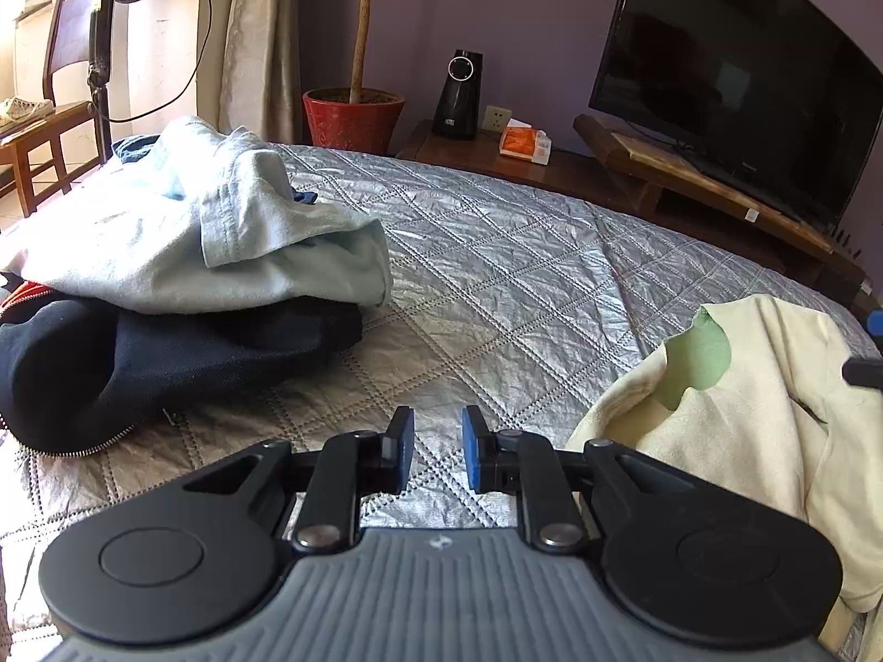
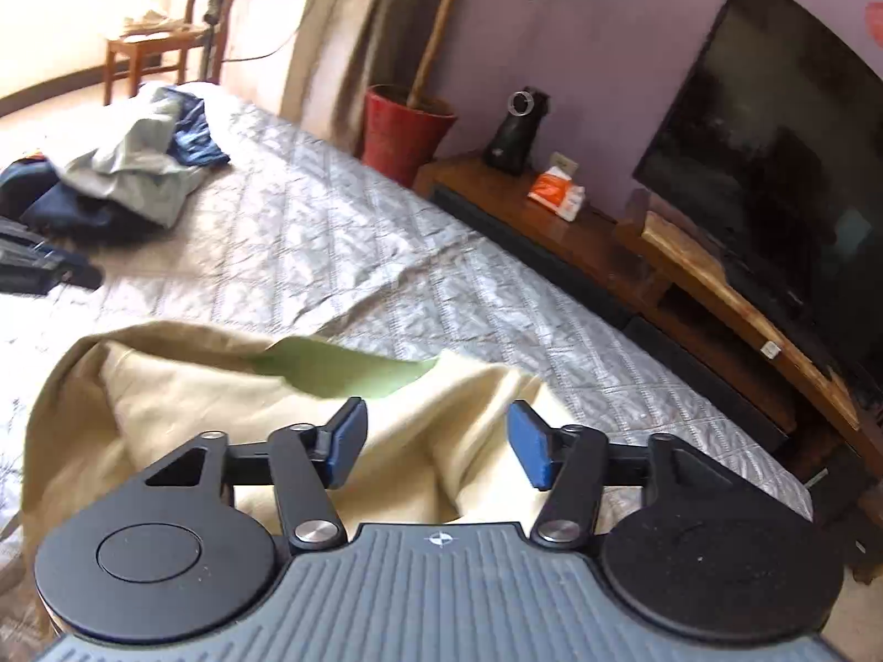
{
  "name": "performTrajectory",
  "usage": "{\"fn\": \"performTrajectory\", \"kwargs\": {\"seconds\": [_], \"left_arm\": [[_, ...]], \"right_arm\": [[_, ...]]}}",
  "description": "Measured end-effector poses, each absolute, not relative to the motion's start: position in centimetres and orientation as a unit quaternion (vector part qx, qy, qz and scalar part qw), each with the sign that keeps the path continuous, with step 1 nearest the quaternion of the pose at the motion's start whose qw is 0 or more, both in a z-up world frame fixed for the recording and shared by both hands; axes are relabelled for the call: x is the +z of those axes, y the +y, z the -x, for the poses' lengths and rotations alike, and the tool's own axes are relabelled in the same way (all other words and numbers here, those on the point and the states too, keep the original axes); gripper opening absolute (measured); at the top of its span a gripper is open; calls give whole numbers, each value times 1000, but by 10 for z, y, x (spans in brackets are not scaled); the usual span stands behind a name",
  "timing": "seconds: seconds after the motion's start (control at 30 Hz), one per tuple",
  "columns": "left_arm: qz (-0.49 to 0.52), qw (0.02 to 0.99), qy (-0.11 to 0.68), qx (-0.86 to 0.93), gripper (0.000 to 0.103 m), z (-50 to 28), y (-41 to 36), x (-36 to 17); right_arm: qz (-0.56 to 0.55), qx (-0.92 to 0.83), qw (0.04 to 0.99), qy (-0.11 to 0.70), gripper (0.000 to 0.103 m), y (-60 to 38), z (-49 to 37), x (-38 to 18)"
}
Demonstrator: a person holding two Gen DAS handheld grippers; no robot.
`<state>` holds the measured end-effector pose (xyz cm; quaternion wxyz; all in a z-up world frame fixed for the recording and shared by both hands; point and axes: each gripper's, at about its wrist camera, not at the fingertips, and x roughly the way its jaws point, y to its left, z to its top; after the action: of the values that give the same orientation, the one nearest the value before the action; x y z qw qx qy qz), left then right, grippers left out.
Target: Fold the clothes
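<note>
Covering most of both views, a silvery quilted bedspread [image 1: 496,254] lies crinkled, stitched in a diamond grid. At ten o'clock in the left wrist view sits a loose heap: a pale blue denim garment [image 1: 182,231] with a seamed hem, draped over a dark navy zippered jacket [image 1: 138,364]. At three o'clock lies a soft cream garment [image 1: 772,414] with a curved neckline showing its green inner side. In the right wrist view that garment bunches in rounded folds directly beneath the right gripper [image 2: 436,444], whose blue-padded jaws stand wide with nothing pinched between them. The left gripper [image 1: 437,455] angles down over bare quilt, jaws narrow but with a clear gap, gripping nothing.
</note>
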<state>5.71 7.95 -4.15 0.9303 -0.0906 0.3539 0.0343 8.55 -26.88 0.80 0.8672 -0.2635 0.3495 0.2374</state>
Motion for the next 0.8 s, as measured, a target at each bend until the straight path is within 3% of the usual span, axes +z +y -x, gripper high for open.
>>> {"fn": "performTrajectory", "kwargs": {"seconds": [0.2, 0.23, 0.3, 0.33, 0.57, 0.63, 0.7, 0.8], "left_arm": [[84, 930, 356, 32, 15, -57, 77, -43], [84, 930, 357, 31, 15, -57, 76, -44], [82, 930, 357, 30, 15, -57, 75, -44], [80, 930, 357, 28, 15, -57, 74, -44], [84, 930, 356, 31, 15, -58, 75, -44], [82, 930, 356, 31, 15, -58, 75, -45], [84, 930, 357, 33, 15, -58, 76, -44], [88, 930, 356, 38, 15, -58, 78, -44]], "right_arm": [[385, 268, 806, 361, 63, -222, -19, -50], [365, 269, 814, 362, 59, -223, -23, -50], [283, 253, 832, 406, 13, -230, -44, -45], [234, 251, 842, 416, 12, -236, -54, -38], [-228, 241, 868, 369, 10, -317, -115, 11], [-223, 189, 894, 340, 12, -327, -119, 20], [-126, 157, 911, 360, 28, -320, -121, 19], [-25, 154, 916, 369, 33, -305, -116, 17]]}}
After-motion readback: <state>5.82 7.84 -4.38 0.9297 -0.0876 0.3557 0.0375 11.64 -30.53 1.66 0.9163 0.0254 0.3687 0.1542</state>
